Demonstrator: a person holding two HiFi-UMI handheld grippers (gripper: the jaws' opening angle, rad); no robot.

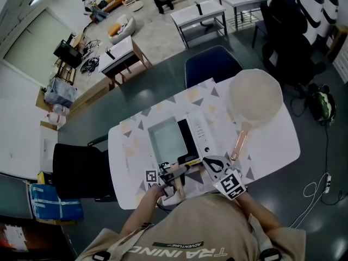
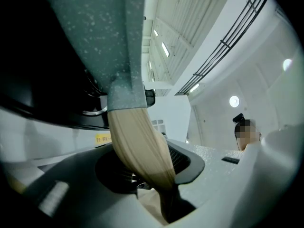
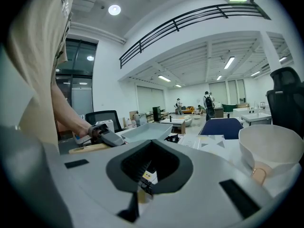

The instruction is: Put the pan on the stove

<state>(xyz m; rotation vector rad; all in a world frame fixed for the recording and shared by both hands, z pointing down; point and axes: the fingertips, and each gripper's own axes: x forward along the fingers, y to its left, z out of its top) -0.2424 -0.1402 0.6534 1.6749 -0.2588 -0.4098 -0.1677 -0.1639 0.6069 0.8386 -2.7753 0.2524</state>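
Pan (image 1: 254, 98) sits untouched at two o'clock on the table (image 1: 274, 145), apart from the stove (image 1: 200, 135) at centre (everything left to do), while left gripper (image 1: 173, 173) and right gripper (image 1: 211, 162) wait at six o'clock, jaws closed, empty.

It was a large open office or lab hall; black office chairs (image 1: 296, 31) stood by white desks (image 1: 199, 16) on a grey floor (image 1: 152, 91); a railed upper gallery (image 3: 190, 19) and ceiling strip lights (image 3: 229, 62) ran overhead; people (image 3: 207, 102) stood far behind.
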